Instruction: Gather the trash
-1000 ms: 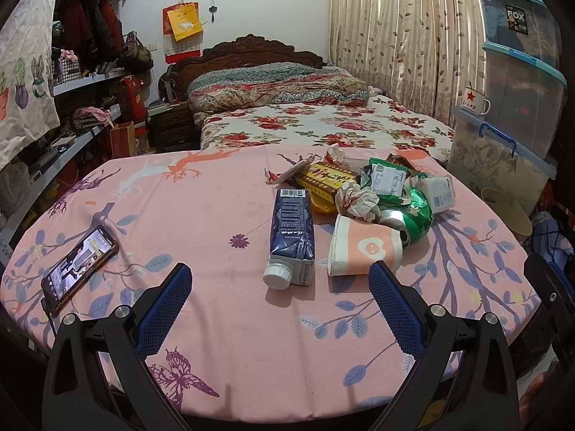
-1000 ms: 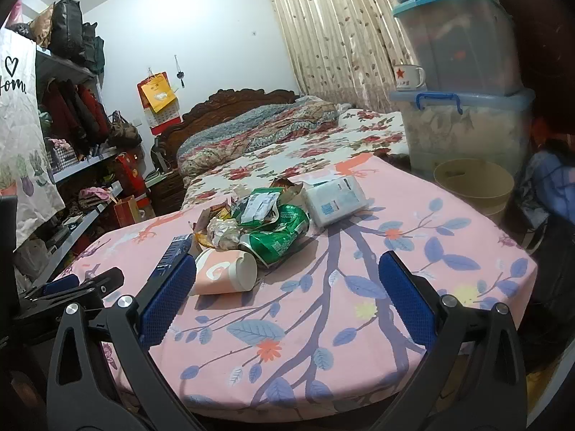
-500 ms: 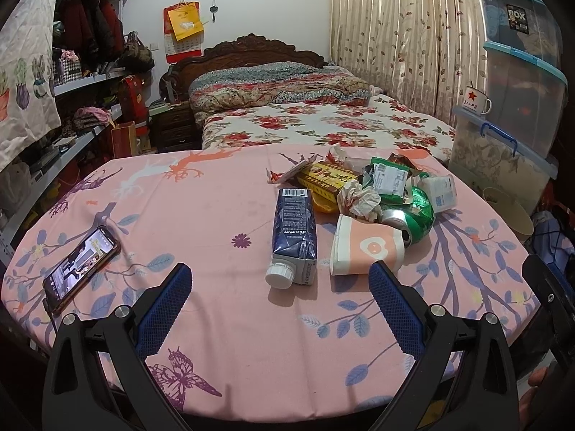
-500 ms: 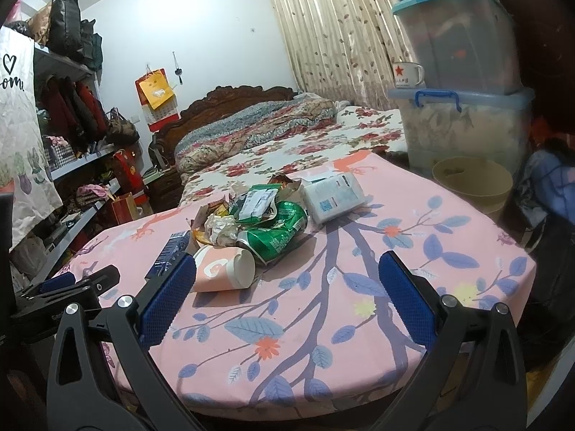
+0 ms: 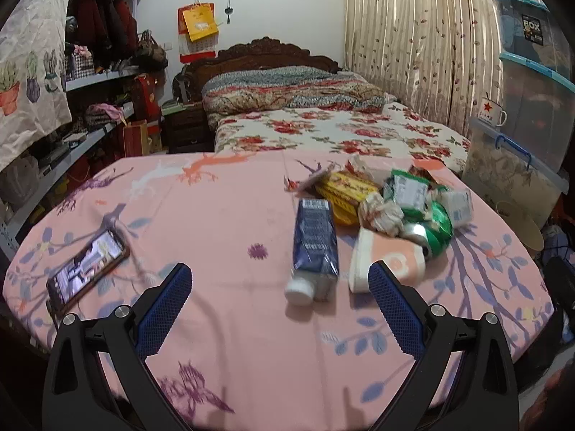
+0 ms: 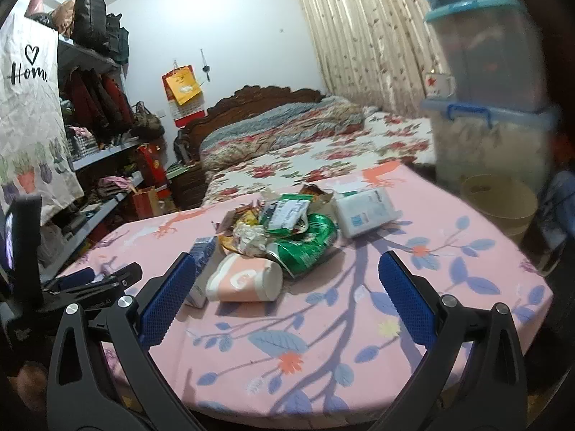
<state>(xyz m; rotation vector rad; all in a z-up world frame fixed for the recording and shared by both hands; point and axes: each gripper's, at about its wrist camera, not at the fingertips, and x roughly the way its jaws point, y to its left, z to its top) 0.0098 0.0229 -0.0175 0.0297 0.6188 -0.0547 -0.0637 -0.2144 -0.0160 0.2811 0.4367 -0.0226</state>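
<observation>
A heap of trash lies on the pink flowered table. It holds a dark blue carton lying on its side, a pink paper cup tipped over, a crushed green can, crumpled paper, a yellow wrapper and a white packet. My left gripper stands open just short of the carton, nothing between its fingers. The right gripper is open too, near the cup and can.
A phone lies on the table's left side. A beige bin stands on the floor to the right, under stacked clear storage boxes. A bed is behind the table, shelves along the left.
Both grippers have edged closer to the trash heap, so the carton and cup look larger. The right view has swung slightly. Nothing was grasped.
</observation>
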